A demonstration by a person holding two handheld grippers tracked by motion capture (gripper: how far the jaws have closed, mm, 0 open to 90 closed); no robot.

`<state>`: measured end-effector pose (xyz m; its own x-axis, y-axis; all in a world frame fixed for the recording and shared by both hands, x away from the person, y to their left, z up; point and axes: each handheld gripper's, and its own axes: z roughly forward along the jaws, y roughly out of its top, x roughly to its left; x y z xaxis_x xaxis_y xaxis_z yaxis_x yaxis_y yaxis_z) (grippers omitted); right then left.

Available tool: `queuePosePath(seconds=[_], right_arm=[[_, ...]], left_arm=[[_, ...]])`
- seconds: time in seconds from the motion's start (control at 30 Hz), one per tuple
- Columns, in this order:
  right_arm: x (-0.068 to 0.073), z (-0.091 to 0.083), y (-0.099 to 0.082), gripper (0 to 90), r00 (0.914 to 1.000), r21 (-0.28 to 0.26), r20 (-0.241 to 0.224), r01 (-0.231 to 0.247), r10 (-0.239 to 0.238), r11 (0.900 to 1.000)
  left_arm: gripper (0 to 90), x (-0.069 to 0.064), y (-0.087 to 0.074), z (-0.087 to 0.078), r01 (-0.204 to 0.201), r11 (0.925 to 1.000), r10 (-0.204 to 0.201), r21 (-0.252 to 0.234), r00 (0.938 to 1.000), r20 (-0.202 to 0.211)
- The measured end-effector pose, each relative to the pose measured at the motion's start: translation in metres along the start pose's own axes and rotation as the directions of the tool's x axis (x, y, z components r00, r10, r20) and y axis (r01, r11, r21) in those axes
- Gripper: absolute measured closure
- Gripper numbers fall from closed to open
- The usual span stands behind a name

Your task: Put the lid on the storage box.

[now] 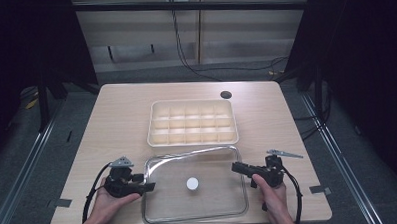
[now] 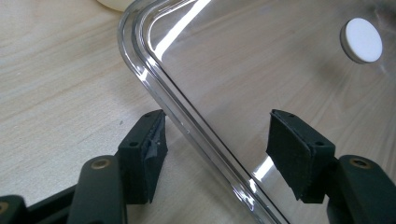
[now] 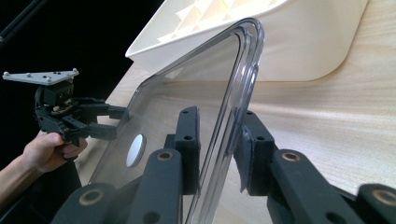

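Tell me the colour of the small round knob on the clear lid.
White; the small round knob on the clear plastic lid shows best in the left gripper view.

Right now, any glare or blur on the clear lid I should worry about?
High view: bright streak along the clear lid's far-left rim. Left gripper view: strong white glare band on the rim, sharp otherwise. Right gripper view: mild reflections, lid edge soft between the jaws, dark backdrop behind the left gripper.

One cream tray (image 1: 193, 137) is sitting on the surface (image 1: 117, 125), divided into fifteen compartments, three rows of five. One clear lid (image 1: 219, 194) is lying beside it, carrying one white knob (image 1: 192, 183). Two grippers are showing, the left (image 1: 150, 185) and the right (image 1: 234, 166), and two hands are holding them.
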<state>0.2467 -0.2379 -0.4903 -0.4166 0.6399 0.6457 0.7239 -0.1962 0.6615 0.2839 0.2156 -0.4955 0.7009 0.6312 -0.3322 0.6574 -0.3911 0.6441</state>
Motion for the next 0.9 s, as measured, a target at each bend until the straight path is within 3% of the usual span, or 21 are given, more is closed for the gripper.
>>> queuePosePath(seconds=[0.17, 0.23, 0.33, 0.83, 0.9], right_arm=[[0.001, -0.001, 0.000, 72.6, 1.0000, -0.005, -0.004, 0.005, -0.005, 1.0000], [0.001, -0.002, 0.000, 72.8, 0.9999, -0.006, -0.007, 0.008, -0.008, 1.0000], [0.000, -0.001, -0.001, 72.4, 1.0000, 0.004, 0.007, -0.001, 0.001, 1.0000], [-0.001, 0.000, -0.001, 68.6, 0.9965, 0.035, 0.084, 0.000, -0.003, 0.9994], [0.002, 0.001, -0.002, 66.4, 0.9928, 0.051, 0.119, 0.011, -0.017, 0.9986]], left_arm=[[37.1, 0.000, 0.000, 0.000, 0.023, 0.9997, -0.023, 0.000, 0.9996, 0.018], [38.4, 0.002, 0.000, 0.001, 0.058, 0.9983, -0.058, -0.010, 0.9965, 0.061], [40.7, 0.003, 0.000, 0.001, 0.074, 0.9972, -0.073, -0.009, 0.9948, 0.071], [53.6, 0.001, 0.003, -0.010, 0.045, 0.9970, -0.040, -0.063, 0.9961, 0.078], [56.1, 0.000, 0.004, -0.014, 0.056, 0.9954, -0.050, -0.077, 0.9958, 0.077]])
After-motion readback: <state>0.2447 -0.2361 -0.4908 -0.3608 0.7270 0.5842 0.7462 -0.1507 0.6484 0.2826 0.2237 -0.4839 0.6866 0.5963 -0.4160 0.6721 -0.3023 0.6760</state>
